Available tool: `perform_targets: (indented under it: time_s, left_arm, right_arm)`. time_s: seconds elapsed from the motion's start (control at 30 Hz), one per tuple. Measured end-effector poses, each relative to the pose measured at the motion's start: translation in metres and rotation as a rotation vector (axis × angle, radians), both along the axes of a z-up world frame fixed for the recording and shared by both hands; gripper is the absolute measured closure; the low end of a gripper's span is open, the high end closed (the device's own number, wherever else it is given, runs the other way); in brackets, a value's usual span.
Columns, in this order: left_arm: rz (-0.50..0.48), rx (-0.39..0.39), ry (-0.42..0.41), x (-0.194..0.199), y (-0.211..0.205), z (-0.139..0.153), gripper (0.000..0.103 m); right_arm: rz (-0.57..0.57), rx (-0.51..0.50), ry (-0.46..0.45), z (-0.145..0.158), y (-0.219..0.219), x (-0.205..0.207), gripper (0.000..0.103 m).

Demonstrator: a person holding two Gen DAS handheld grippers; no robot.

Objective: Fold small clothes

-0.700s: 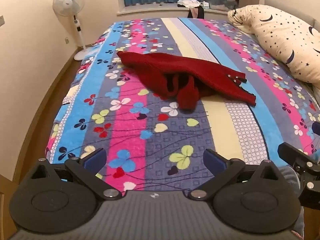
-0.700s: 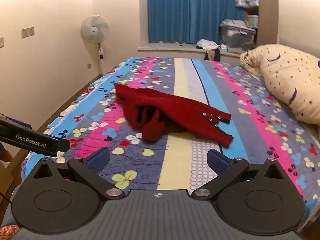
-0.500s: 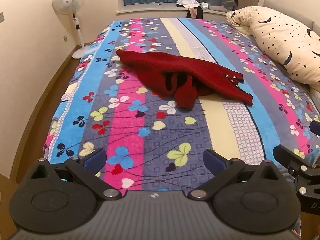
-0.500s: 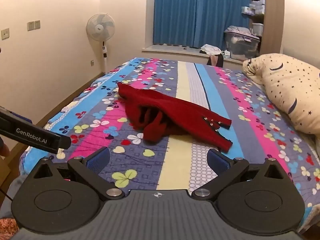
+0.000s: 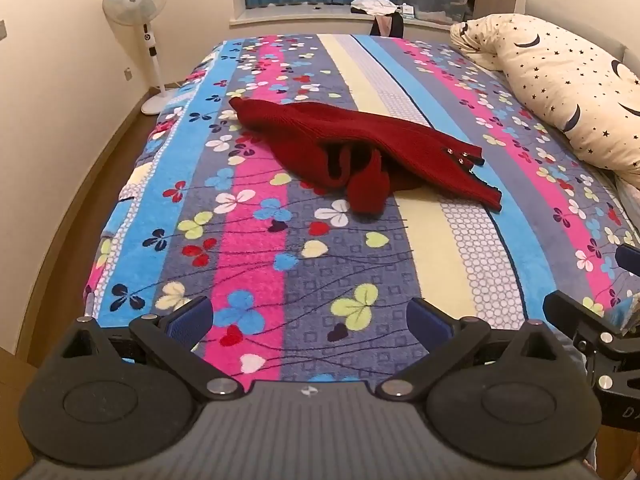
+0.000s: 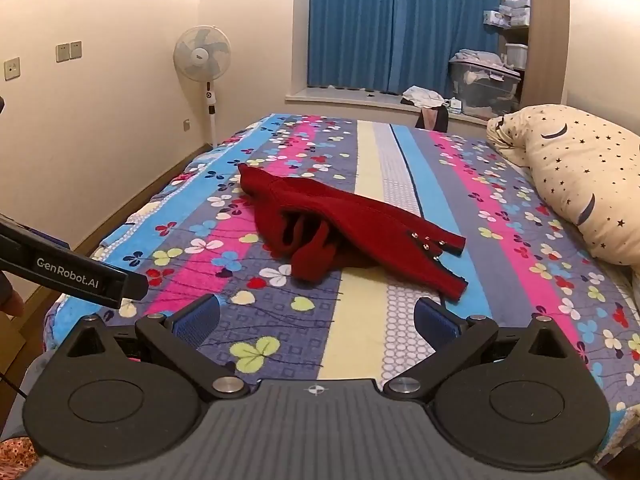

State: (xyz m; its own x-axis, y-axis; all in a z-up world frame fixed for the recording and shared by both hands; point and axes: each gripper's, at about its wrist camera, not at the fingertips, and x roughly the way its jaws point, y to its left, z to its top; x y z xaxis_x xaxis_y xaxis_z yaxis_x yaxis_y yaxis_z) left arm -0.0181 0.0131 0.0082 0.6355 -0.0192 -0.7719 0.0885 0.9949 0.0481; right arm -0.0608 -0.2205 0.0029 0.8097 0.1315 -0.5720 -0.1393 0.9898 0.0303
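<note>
The red knitted garment [image 5: 360,156] lies crumpled in the middle of the bed [image 5: 256,264], on the striped, flower-printed blanket, well apart from both tools. One long part runs out toward the star-patterned pillow [image 5: 568,92], ending in a hem with small metal snaps; another part, likely a sleeve, is bunched and doubled under itself on the near side.

The left hand-held gripper [image 5: 308,320] hangs over the foot of the bed with its blue pads spread wide and nothing between them. The right hand-held gripper [image 6: 316,320] is the same — spread, empty, pointing down toward the blanket short of the garment.

The job at this point, I'd say, is the reach and the first flattening, and it pays not to rush it. A good approach would be to take two separate edges — the snap hem with the right, the far rounded end near the fan side with the left — and pull them gently apart so the knit lies in one layer. Grabbing the heaped middle would likely catch several layers at once. The plush blanket may also get pinched if the pads go in too deep.
</note>
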Motion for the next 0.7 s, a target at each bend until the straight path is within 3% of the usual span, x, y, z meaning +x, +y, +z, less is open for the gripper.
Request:
perform_targets:
  time_s: [0.7]
  left_arm:
    - [-0.004,-0.001,0.003,-0.001,-0.001,-0.0026,0.0]
  right_arm:
    - [-0.003,0.007,0.006,-0.0021,-0.0021,0.0019,0.001]
